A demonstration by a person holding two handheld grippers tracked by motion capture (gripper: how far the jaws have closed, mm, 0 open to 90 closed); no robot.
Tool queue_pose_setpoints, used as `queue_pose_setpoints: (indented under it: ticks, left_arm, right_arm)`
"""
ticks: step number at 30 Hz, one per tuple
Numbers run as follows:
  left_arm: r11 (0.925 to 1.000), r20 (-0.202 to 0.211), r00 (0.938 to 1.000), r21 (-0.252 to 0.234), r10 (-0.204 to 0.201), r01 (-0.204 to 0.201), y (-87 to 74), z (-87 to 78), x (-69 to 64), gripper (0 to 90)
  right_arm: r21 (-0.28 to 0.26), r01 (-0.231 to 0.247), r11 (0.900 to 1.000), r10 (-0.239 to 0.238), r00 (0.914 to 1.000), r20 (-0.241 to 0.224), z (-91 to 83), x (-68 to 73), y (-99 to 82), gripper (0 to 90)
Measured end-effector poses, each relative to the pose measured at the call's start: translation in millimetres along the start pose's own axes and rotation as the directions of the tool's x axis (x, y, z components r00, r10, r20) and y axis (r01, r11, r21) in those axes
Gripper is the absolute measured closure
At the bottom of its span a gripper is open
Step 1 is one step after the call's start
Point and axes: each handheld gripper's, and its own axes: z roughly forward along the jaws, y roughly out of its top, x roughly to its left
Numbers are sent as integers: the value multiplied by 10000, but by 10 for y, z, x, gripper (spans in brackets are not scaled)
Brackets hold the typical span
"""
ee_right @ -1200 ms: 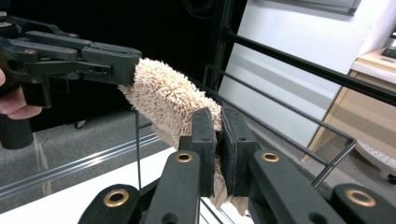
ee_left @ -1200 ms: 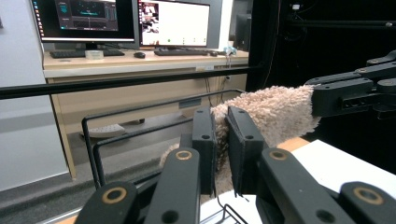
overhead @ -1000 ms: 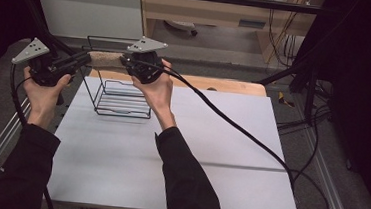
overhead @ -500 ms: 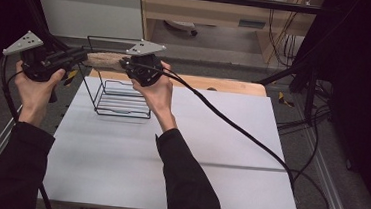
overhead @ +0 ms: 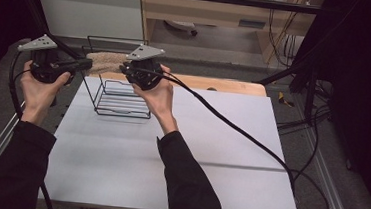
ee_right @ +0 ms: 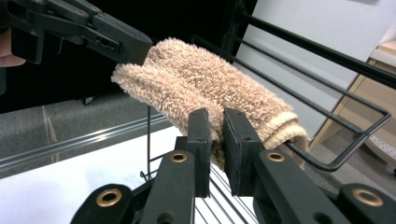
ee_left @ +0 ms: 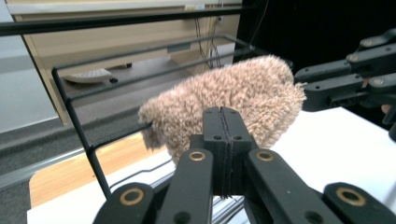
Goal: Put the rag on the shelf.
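Note:
A fluffy beige cloth [overhead: 106, 58] stretches between my two grippers above a black wire rack [overhead: 122, 113] on the white table. My left gripper [overhead: 87, 64] is shut on the cloth's left end. At the other end, my right gripper [overhead: 123, 68] pinches the cloth. In the left gripper view the jaws of my left gripper [ee_left: 223, 116] are pressed together at the cloth [ee_left: 224, 93], with the rack's top bar [ee_left: 70, 93] beside it. In the right gripper view my right gripper [ee_right: 215, 116] holds a fold of the cloth [ee_right: 196, 79] over the rack's rails [ee_right: 327, 51].
The white table [overhead: 211, 136] stretches out in front of and to the right of the rack. A wooden board [overhead: 225, 85] runs along its far edge. A thick black cable [overhead: 232, 128] trails from my right gripper across the table. Metal frame rails border both sides.
My left hand rose and drifted left, then came back right and lower. My right gripper dipped slightly. The cloth stays held between both grippers.

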Motion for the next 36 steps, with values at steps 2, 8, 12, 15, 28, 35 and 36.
queue_pose_setpoints:
  ticks: [2,8,12,15,28,35,36]
  left_arm:
    - [9999,-42,10000,94,83,-82,-17,18,-4,898]
    - [9996,-108,9998,189,195,-193,-45,54,-12,899]
    - [9996,-130,9997,201,221,-218,-62,59,-7,899]
    - [9994,-168,9995,232,249,-245,-81,60,-7,899]
    - [9991,-234,9992,283,321,-314,-214,110,4,898]
    - [9993,-333,9990,234,293,-285,-239,163,2,897]
    - [9993,-328,9990,210,306,-299,-237,157,-3,896]
  right_arm:
    - [82,8,10000,-7,10000,-26,11,1,-10,801]
    - [162,-22,9999,23,10000,-84,13,5,-18,757]
    - [-212,-168,9996,163,9997,-194,-32,5,21,681]
    - [-409,-459,9981,447,9986,-297,-46,-17,48,684]
    - [844,-900,9924,904,9959,-2,118,-53,-114,897]
    - [722,-869,9936,869,9962,24,124,-66,-135,880]
    - [701,-856,9939,858,9963,0,110,-61,-130,873]
